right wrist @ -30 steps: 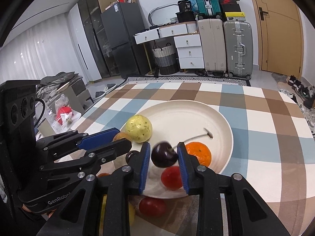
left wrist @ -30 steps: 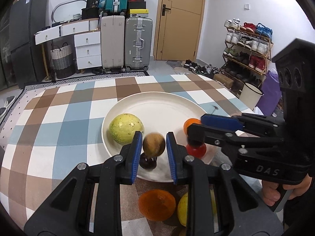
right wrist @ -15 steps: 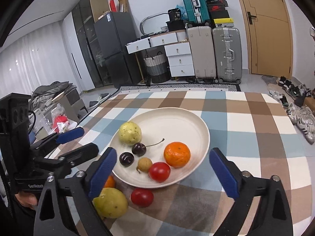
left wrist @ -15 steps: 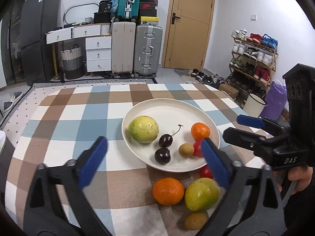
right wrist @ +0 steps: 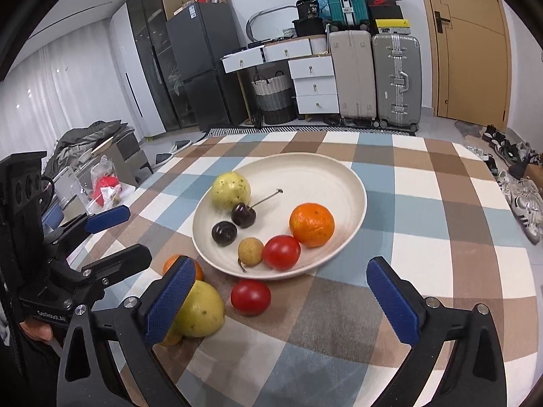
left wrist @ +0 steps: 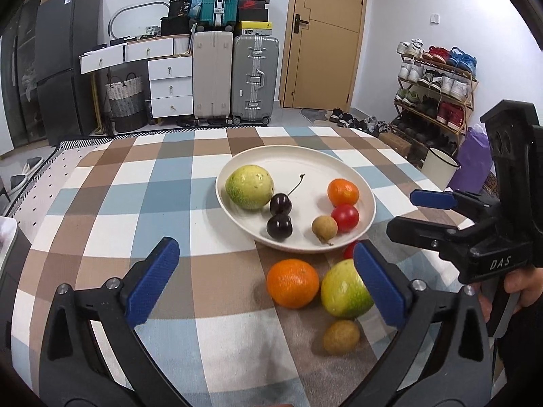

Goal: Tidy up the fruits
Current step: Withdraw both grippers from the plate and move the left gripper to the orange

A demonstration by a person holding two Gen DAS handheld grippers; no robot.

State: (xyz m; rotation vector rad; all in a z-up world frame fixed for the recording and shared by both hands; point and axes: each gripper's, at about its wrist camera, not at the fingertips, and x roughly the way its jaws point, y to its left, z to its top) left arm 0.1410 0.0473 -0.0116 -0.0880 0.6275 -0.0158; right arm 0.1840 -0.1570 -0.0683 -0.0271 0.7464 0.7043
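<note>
You see even, bright indoor light in both views, with soft shadows under the fruit on the plate [left wrist: 368, 200]. Fisheye distortion bends the edges; corners vignette black.

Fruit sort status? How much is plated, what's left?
Plated: six fruits on the plate, including two cherries and a longan. In hand: nothing; the left hand-held gripper and right hand-held gripper have both just opened and are empty. Left on the tablecloth: orange, green-yellow fruit, tomato, small brown fruit.
</note>
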